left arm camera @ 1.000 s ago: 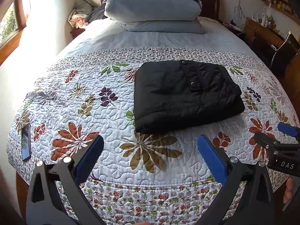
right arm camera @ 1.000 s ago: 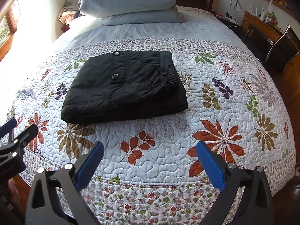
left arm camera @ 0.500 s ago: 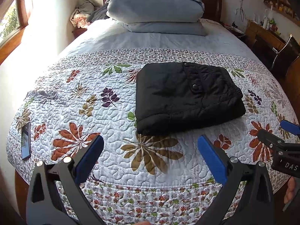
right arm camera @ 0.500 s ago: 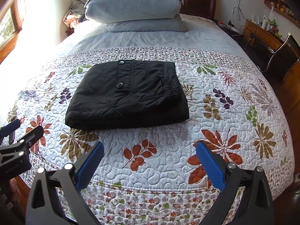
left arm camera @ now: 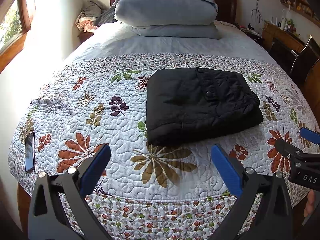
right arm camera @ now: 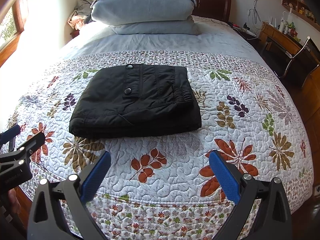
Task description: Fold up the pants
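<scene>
Your left claw [left arm camera: 160, 166] is spread wide and holds nothing, hovering over the near edge of the bed, and your right claw [right arm camera: 160, 170] is just the same, wide and empty. Both sit well short of the pants [right arm camera: 136, 102], which lie in the middle of the quilt [left arm camera: 100, 120] as a thick black rectangle, several layers deep, with the snap flap and the gathered waistband on top. Judging by that tidy stack, the folding looks done or very nearly so. The fabric looks soft and padded, light for its bulk and a little slick, so the layers could slide apart if you lift from one corner only. If you need to shift or square it, take hold at the near folded edge with both claws, one toward each end, pinching through the whole stack rather than the top layer alone. The quilt beneath is puckered and springy, so a low claw tip may snag it along with the pants. A phone [left arm camera: 29, 152] lies near the left edge of the bed, well apart from the pants. Two pale blue pillows [right arm camera: 146, 10] are stacked at the headboard, a window [left arm camera: 12, 24] lets in strong light on the left, and a desk [right arm camera: 280, 38] with a chair [right arm camera: 298, 58] stands to the right.
</scene>
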